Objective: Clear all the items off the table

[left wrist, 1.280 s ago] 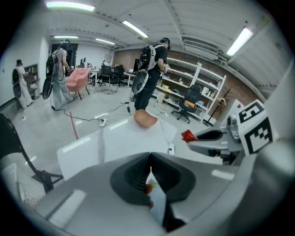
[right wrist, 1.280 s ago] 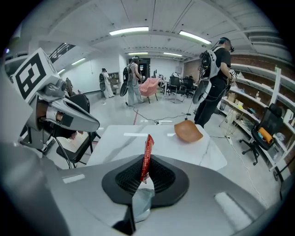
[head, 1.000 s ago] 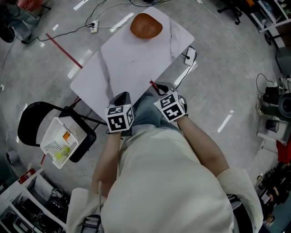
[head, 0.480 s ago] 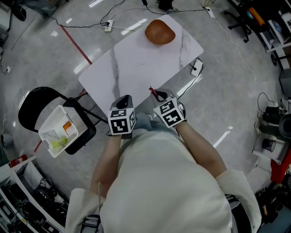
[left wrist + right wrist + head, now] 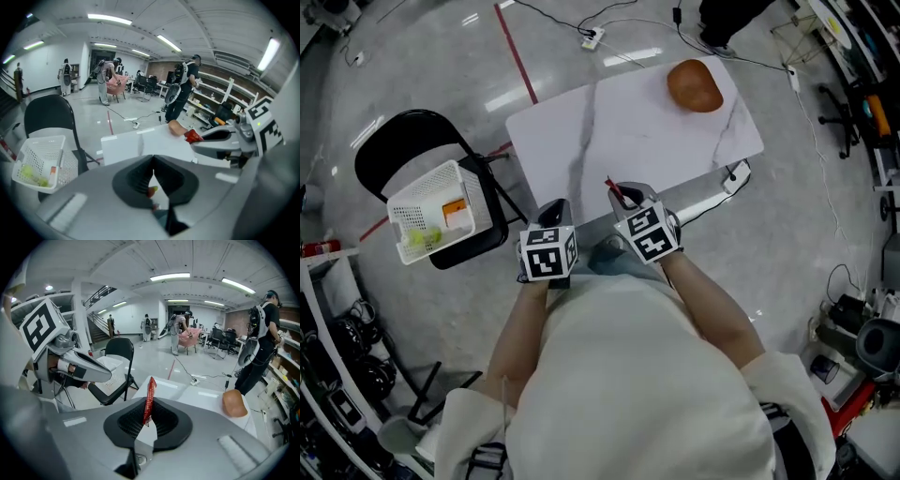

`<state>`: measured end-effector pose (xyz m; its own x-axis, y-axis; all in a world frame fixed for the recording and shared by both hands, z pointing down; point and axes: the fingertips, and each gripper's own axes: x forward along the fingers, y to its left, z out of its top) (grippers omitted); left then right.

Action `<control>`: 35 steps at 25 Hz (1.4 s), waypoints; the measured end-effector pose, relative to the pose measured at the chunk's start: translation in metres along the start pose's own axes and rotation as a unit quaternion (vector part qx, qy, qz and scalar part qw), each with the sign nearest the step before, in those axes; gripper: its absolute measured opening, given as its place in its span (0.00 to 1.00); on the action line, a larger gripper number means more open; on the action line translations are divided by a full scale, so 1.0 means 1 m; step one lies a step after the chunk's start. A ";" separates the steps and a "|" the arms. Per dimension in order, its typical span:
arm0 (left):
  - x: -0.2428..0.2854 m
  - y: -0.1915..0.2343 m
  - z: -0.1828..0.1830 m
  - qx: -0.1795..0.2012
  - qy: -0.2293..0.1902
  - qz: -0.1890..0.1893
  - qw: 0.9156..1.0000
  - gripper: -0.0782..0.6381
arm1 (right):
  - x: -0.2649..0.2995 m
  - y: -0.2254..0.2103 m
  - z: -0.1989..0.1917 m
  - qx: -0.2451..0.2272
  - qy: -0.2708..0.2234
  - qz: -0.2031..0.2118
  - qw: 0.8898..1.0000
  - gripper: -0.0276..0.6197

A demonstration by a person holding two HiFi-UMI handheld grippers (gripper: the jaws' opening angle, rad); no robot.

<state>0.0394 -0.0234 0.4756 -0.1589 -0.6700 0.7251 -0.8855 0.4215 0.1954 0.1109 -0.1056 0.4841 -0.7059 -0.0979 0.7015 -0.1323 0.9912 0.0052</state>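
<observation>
In the head view a white marble table point(image 5: 619, 131) carries a brown rounded object point(image 5: 695, 84) at its far right corner. My right gripper point(image 5: 623, 197) hovers at the table's near edge, shut on a thin red packet point(image 5: 614, 190). That packet point(image 5: 150, 397) stands upright between the pads in the right gripper view. My left gripper point(image 5: 554, 210) is beside it, shut. A small red and yellow speck shows at its closed jaws point(image 5: 152, 171); what it is I cannot tell. A white basket point(image 5: 436, 220) with several small items sits on a black chair point(image 5: 403, 141) to the left.
Cables and a power strip point(image 5: 592, 37) lie on the floor beyond the table. Shelves and clutter point(image 5: 342, 375) line the left edge. Several people stand far back in the hall point(image 5: 105, 79), one near the table point(image 5: 185, 84).
The head view has swung left: the table and brown object slid to the right, while the chair and basket came nearer the left gripper. Both grippers stay shut, side by side.
</observation>
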 end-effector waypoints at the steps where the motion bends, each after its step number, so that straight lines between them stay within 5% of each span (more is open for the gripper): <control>1: -0.004 0.011 -0.001 -0.008 -0.001 0.008 1.000 0.12 | 0.006 0.006 0.006 -0.006 0.000 0.006 1.000 0.08; 20: -0.060 0.190 -0.003 -0.085 -0.029 0.081 0.993 0.12 | 0.108 0.137 0.116 -0.086 0.003 0.093 0.992 0.08; 35: -0.117 0.319 -0.036 -0.162 -0.041 0.143 0.976 0.12 | 0.178 0.255 0.174 -0.159 0.005 0.165 0.973 0.08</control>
<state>-0.2088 0.2119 0.4769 -0.4259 -0.5383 0.7272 -0.6179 0.7602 0.2008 -0.1698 0.1140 0.4864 -0.6664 0.2301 0.7092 0.3239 0.9461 -0.0026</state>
